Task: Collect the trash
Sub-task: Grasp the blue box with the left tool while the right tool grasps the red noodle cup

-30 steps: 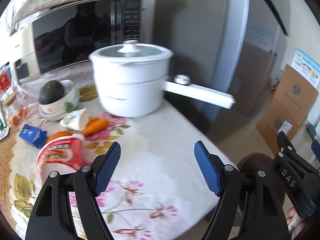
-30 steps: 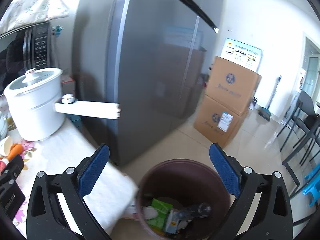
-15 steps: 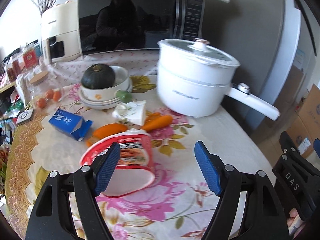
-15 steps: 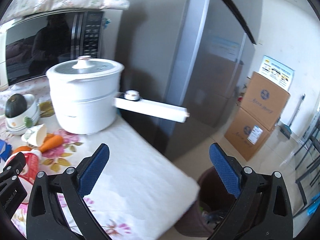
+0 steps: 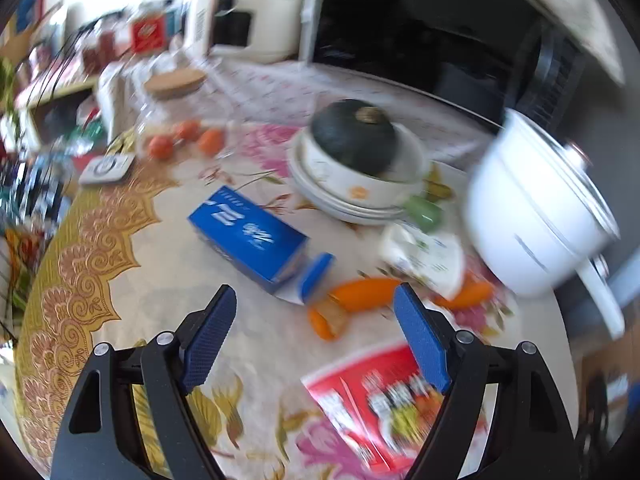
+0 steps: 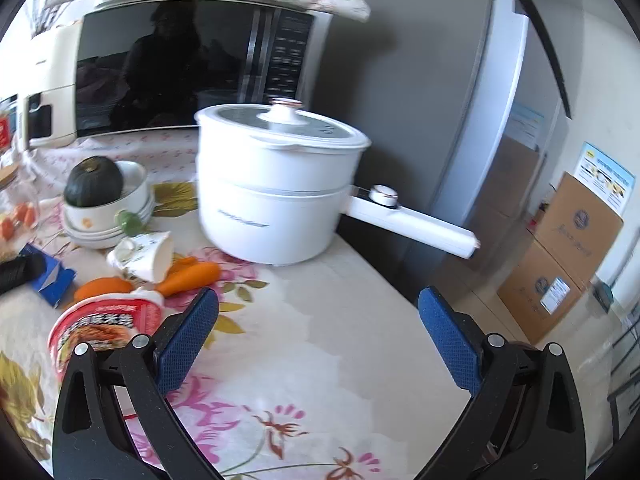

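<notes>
A blue carton (image 5: 248, 236) lies on the flowered tablecloth, its open flap toward my left gripper (image 5: 314, 304). That gripper hovers just short of it; its jaws are opening with nothing between them. A red instant-noodle cup (image 5: 380, 400) lies on its side under the right finger. A crumpled white paper cup (image 5: 424, 256) rests beside orange carrots (image 5: 360, 294). In the right wrist view, my right gripper (image 6: 319, 300) stands open over bare cloth, with the noodle cup (image 6: 100, 328), paper cup (image 6: 144, 254) and carrots (image 6: 188, 276) to its left.
A white lidded pot (image 6: 276, 192) with a long handle stands at the table's right, near the edge. Stacked bowls hold a dark squash (image 5: 352, 140). Behind are a microwave (image 6: 168, 72) and a grey fridge (image 6: 480, 120). Cardboard boxes (image 6: 560, 248) sit on the floor.
Both views have swung left: the left one from the pot and table edge onto the carton and cup, the right one from the brown bin onto the table. The bin is out of view.
</notes>
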`<state>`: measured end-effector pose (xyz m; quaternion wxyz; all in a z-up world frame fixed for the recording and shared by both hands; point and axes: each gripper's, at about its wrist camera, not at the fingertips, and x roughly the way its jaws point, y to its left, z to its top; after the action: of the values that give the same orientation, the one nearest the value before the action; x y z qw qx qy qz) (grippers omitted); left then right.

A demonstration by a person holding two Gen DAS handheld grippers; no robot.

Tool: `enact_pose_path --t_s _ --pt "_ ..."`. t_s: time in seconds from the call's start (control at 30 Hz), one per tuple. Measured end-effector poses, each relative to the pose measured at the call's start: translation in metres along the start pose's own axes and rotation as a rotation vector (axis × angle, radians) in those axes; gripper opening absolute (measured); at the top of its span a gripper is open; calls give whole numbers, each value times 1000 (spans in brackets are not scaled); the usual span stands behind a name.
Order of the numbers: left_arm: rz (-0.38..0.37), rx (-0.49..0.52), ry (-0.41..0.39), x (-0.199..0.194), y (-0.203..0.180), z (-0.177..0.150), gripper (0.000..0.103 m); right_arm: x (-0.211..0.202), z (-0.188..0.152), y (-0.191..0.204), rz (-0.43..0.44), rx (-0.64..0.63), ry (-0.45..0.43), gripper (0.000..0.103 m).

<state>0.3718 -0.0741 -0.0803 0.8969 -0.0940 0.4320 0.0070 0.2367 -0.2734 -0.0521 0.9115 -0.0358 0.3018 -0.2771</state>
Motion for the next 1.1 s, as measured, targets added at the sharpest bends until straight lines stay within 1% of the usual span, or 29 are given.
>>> enact_pose_path --t_s 0.07,0.13,0.2,0.3,0.4,0.43,0.5,0.53,0.57,0.6,0.63,0.73,0.8,0.83,0.9,0.97,1.0,1.03,1.07,1.1 --pt "52 -71 9 17 16 13 79 0 -1 8 17 -16 4 96" --pt "89 -120 21 33 27 26 79 2 -3 15 35 -35 14 96" --pt "95 -167 53 48 36 35 79 3 -4 22 45 -60 18 96" --pt "91 -247 106 69 49 45 79 5 -4 25 76 -63 31 96" --pt "71 -285 153 89 57 46 79 11 -5 24 154 -23 83 96" --pt "51 -306 183 98 60 43 79 14 -5 25 183 -11 105 96" --pt "0 -357 217 109 68 40 80 19 -8 28 218 -3 130 96" --pt "-13 -369 219 110 71 39 79 21 -9 30 232 -3 137 96" --pt "-5 -352 207 109 70 39 77 23 -10 33 254 0 149 96" --pt "-26 -335 210 108 69 39 72 25 -11 35 286 6 170 96" --pt "-65 -325 215 107 69 38 67 27 -12 36 314 15 187 96" --pt "-129 -323 223 101 73 35 58 38 -15 39 453 67 284 96" --pt "-151 -321 211 90 77 32 57 51 -20 34 564 149 366 96" --pt "-158 -312 200 82 78 31 56 57 -23 31 596 192 398 96" --pt "-172 -291 181 68 81 32 56 78 -33 19 701 340 487 96" --pt "-189 -275 163 51 85 29 56 90 -40 12 771 439 527 96" --pt "-204 -286 157 41 89 27 56 96 -43 11 828 480 542 96" --pt "-226 -309 157 35 94 27 56 100 -45 13 873 502 554 96" --pt "-270 -346 163 26 99 24 56 104 -47 18 936 526 571 96" --pt "-316 -375 169 17 102 21 56 107 -49 24 977 536 584 96"
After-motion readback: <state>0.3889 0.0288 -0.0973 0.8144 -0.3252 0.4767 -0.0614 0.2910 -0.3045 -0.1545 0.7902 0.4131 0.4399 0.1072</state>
